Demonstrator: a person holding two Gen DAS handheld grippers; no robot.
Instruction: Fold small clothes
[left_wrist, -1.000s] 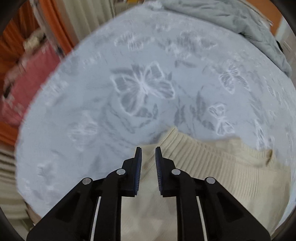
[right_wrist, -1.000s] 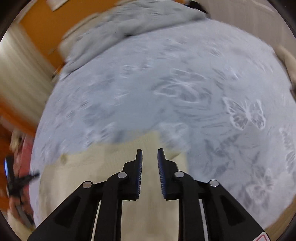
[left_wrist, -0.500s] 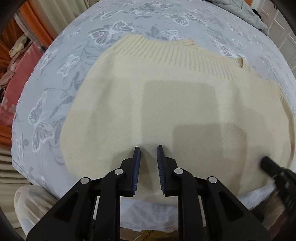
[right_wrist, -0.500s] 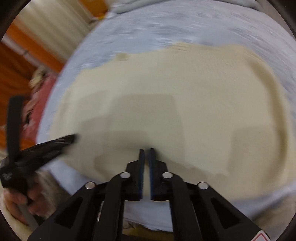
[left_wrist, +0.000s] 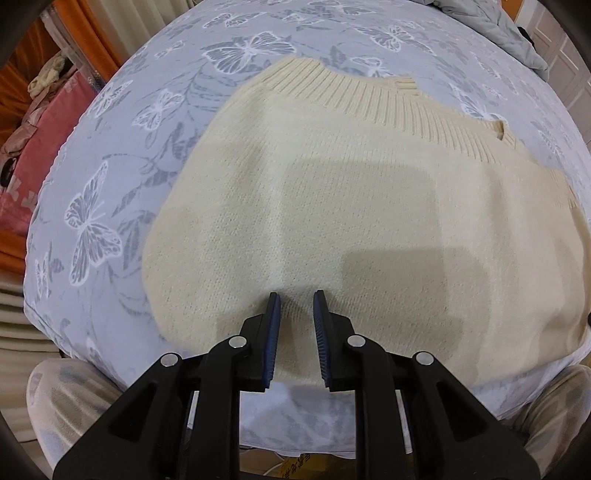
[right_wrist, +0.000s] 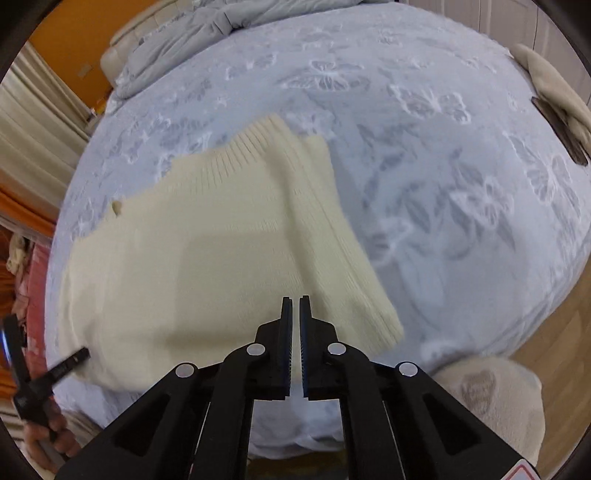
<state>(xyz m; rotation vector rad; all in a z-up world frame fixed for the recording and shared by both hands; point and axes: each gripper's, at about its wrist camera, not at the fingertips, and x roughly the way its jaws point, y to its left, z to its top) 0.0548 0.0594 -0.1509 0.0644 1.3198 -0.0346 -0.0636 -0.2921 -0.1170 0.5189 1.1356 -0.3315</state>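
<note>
A cream knit sweater (left_wrist: 362, 206) lies flat on the bed, ribbed hem at the far side. In the right wrist view the sweater (right_wrist: 207, 251) has a ribbed sleeve folded over its right side. My left gripper (left_wrist: 295, 295) is open and empty, hovering over the sweater's near edge. My right gripper (right_wrist: 294, 298) has its jaws nearly together with nothing between them, above the sweater's near right part. The left gripper also shows at the left edge of the right wrist view (right_wrist: 70, 363).
The bed has a pale blue butterfly-print cover (left_wrist: 122, 158). A grey duvet (right_wrist: 192, 33) is bunched at the far end. A beige garment (right_wrist: 554, 88) lies at the bed's right edge. Pink bedding (left_wrist: 33, 158) sits left of the bed. My knees show below.
Both grippers pulled back toward the near edge, so the whole sweater came into view. The right jaws closed from open to nearly together. The left stayed open.
</note>
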